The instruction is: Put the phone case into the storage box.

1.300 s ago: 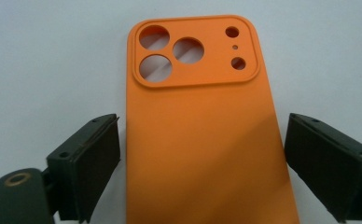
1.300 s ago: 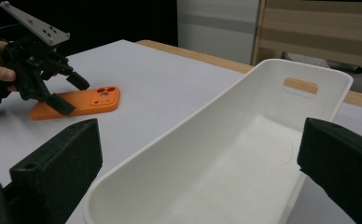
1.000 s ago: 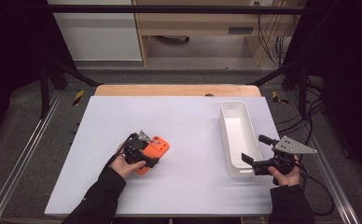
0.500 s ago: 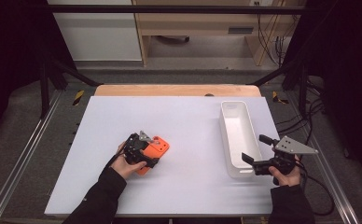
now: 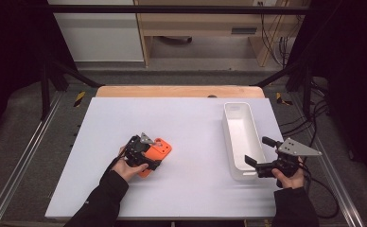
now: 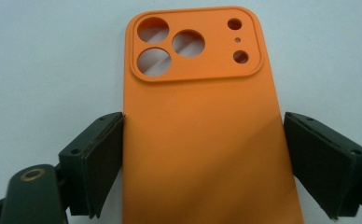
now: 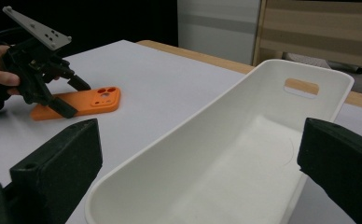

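Little has changed over the last second: left tongs stay spread around the orange phone case, lower left of the bench; right tongs stay spread at the white tray, so grasping seems pending.

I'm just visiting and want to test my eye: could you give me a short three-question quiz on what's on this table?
1. True or false: the orange phone case lies between the left gripper's jaws.
2. The right gripper straddles which end of the white tray? A) near end B) far end
3. Fill in: the tray holds ____.

Key: 1 true, with one jaw at each long edge. 2 A. 3 nothing.
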Motion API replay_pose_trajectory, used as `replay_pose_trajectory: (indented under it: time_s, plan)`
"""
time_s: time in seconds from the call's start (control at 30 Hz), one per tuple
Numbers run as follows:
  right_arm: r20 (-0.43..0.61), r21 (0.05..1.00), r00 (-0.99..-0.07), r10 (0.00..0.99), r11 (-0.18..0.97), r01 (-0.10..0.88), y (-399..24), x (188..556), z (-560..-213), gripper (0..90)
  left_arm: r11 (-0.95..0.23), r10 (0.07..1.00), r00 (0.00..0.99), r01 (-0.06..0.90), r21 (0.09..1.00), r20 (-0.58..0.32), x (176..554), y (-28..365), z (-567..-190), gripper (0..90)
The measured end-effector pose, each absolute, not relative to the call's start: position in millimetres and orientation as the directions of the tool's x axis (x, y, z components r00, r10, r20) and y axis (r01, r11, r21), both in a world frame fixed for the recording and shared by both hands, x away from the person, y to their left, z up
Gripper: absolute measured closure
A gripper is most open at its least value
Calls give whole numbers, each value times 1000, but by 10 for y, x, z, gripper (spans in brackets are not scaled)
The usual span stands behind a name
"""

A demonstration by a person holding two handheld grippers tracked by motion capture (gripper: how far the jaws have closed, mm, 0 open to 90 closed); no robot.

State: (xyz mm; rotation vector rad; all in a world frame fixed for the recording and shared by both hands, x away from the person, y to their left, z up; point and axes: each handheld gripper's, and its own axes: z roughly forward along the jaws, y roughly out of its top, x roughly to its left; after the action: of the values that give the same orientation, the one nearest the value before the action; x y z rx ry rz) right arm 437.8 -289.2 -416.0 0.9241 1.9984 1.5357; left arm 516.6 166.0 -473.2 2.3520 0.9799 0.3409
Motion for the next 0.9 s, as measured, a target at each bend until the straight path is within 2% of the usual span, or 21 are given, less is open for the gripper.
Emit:
replay_pose_trajectory:
  time_s: [0.9]
  plan:
    - [43, 960, -677, 735, 157, 231, -2883, 4374, -4154, 4, -559, 709, 705, 554, 617, 10, 5111, 1702, -4548, 148]
